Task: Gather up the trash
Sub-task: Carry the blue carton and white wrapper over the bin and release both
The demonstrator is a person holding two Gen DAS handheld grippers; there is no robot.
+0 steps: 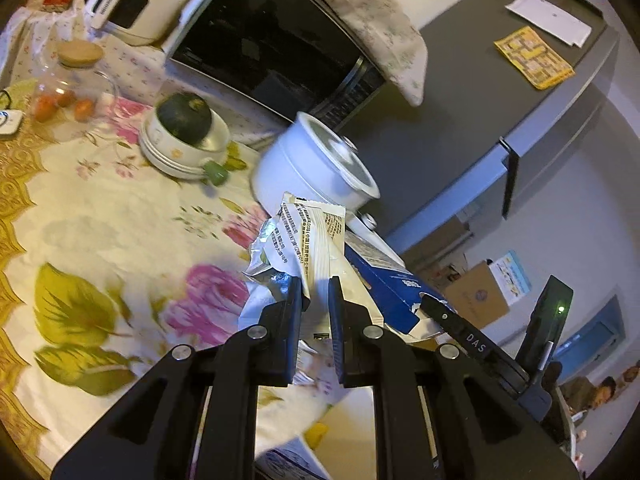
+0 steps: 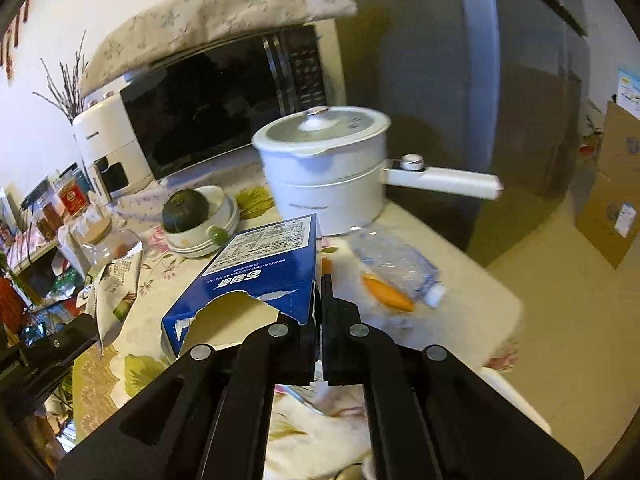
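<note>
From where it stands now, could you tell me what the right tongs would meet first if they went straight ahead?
The right tongs, already shut on the torn blue carton, point toward the white electric pot. Going straight on, the carton's far end would probably meet the pot's side first, though depth is hard to judge here.

Each camera looks forward along its own claw, close above the surface. The left view is tilted, microwave (image 1: pixel 272 44) at the upper middle; the right view is level. Both share the white pot (image 1: pixel 316 160) (image 2: pixel 328 168), blue carton (image 1: pixel 384 280) (image 2: pixel 256 276) and microwave (image 2: pixel 216 100).
</note>
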